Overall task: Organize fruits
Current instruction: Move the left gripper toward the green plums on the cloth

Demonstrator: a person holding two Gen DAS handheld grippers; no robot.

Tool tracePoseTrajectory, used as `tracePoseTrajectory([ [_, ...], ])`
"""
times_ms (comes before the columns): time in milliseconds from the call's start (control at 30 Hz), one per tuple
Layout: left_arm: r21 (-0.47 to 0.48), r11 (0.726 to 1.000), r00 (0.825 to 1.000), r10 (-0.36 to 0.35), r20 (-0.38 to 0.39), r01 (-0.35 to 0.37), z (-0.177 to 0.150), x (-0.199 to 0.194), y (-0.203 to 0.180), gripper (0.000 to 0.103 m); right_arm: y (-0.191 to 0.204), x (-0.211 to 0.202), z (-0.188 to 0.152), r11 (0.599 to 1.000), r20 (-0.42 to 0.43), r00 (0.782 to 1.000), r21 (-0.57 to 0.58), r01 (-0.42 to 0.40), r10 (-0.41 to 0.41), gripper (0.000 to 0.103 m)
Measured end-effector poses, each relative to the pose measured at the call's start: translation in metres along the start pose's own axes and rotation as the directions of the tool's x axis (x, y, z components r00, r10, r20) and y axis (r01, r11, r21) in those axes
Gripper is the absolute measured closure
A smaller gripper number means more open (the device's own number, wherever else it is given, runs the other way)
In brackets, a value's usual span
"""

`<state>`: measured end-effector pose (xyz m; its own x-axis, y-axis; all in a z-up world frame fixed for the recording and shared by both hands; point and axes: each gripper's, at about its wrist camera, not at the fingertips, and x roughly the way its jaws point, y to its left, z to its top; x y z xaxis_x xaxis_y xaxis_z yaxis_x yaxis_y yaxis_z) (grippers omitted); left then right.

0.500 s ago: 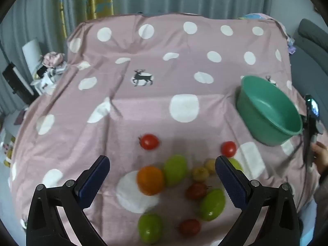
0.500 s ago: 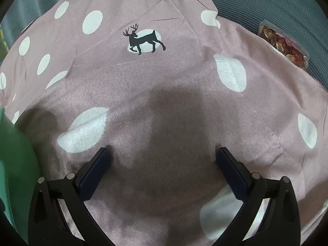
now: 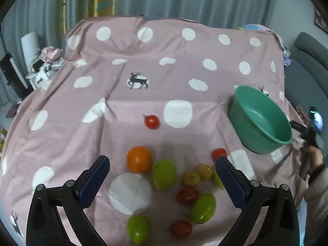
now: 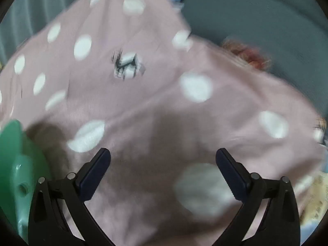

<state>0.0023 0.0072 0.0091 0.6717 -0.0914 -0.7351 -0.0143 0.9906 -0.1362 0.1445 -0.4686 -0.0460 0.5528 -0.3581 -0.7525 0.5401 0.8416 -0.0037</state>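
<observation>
Pink dotted cloth [image 3: 184,47] covers the work surface, grey curtains behind. Landmark: green bowl [image 3: 260,121], empty as far as its inside shows, tilted, on the cloth. Fruit lies loose to the left of the bowl and nearer the camera: orange [image 3: 139,159], several green fruits, e.g. one [image 3: 164,174] just beside the orange, two small yellow ones, dark red tomatoes, and one red tomato [image 3: 152,121] apart from the cluster, farther left of the bowl. Left gripper [image 3: 162,176] hovers over the cluster, jaws wide, holding nothing. Right gripper [image 4: 163,170] is also wide and empty, over bare cloth; its view is motion-blurred, with the bowl's outer wall [image 4: 20,164] just to its left. Judgement: no fruit is sorted yet; first pick is pending. Risks: fruits are round and sit on soft, creased cloth, so a finger landing off-centre could roll one away or push it into its neighbours. Packed fruit near the yellow pair leaves little finger room. Tilted bowl may tip or slide if the right gripper bumps it.
</observation>
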Motion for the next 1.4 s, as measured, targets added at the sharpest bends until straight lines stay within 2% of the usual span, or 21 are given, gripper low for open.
tracePoseTrajectory([
  [67, 0.003, 1.000, 1.000, 0.012, 0.013, -0.012, 0.000, -0.004, 0.000, 0.001, 0.001, -0.041, -0.004, 1.000, 0.078, 0.997, -0.023, -0.013, 0.015, 0.000],
  [167, 0.011, 1.000, 0.999, 0.023, 0.028, -0.023, -0.007, -0.009, -0.001, 0.001, 0.021, -0.097, -0.011, 0.990, 0.172, 0.980, -0.114, -0.085, 0.104, 0.000],
  [233, 0.018, 1.000, 0.999, 0.019, 0.032, -0.020, -0.010, -0.013, -0.003, 0.001, 0.039, -0.129, -0.017, 0.973, 0.201, 0.964, -0.185, -0.139, 0.176, 0.000],
  [367, 0.030, 0.999, 0.998, 0.016, 0.058, -0.018, -0.011, -0.026, -0.002, 0.001, 0.081, -0.174, -0.038, 0.912, 0.188, 0.925, -0.314, -0.263, 0.332, 0.000],
  [467, 0.040, 0.998, 0.996, 0.042, 0.082, -0.045, -0.013, -0.035, 0.001, 0.001, 0.118, -0.195, -0.059, 0.839, 0.134, 0.890, -0.420, -0.347, 0.436, 0.000],
  [567, 0.041, 0.997, 0.994, 0.056, 0.094, -0.060, -0.015, -0.040, 0.005, 0.001, 0.153, -0.209, -0.083, 0.748, 0.025, 0.855, -0.499, -0.438, 0.518, 0.000],
  [667, 0.033, 0.998, 0.995, 0.052, 0.089, -0.055, -0.019, -0.041, 0.010, 0.001, 0.178, -0.219, -0.107, 0.665, -0.084, 0.817, -0.536, -0.520, 0.571, 0.000],
  [767, 0.029, 0.998, 0.996, 0.046, 0.074, -0.049, -0.022, -0.040, 0.013, 0.001, 0.200, -0.225, -0.129, 0.608, -0.167, 0.789, -0.551, -0.571, 0.591, 0.000],
  [933, 0.035, 0.998, 0.997, 0.048, 0.066, -0.050, -0.024, -0.041, 0.016, 0.001, 0.224, -0.231, -0.153, 0.559, -0.237, 0.773, -0.571, -0.601, 0.589, 0.000],
  [1167, 0.054, 0.998, 0.998, 0.022, 0.059, -0.025, -0.027, -0.041, 0.015, 0.001, 0.229, -0.242, -0.159, 0.536, -0.240, 0.767, -0.592, -0.602, 0.595, 0.000],
  [1300, 0.047, 0.997, 0.998, -0.060, 0.035, 0.058, -0.028, -0.040, 0.020, 0.001, 0.232, -0.238, -0.161, 0.541, -0.266, 0.765, -0.574, -0.614, 0.586, 0.000],
  [1400, 0.016, 0.987, 0.988, -0.157, 0.005, 0.157, -0.030, -0.036, 0.026, 0.001, 0.232, -0.232, -0.164, 0.540, -0.289, 0.766, -0.569, -0.620, 0.575, 0.000],
])
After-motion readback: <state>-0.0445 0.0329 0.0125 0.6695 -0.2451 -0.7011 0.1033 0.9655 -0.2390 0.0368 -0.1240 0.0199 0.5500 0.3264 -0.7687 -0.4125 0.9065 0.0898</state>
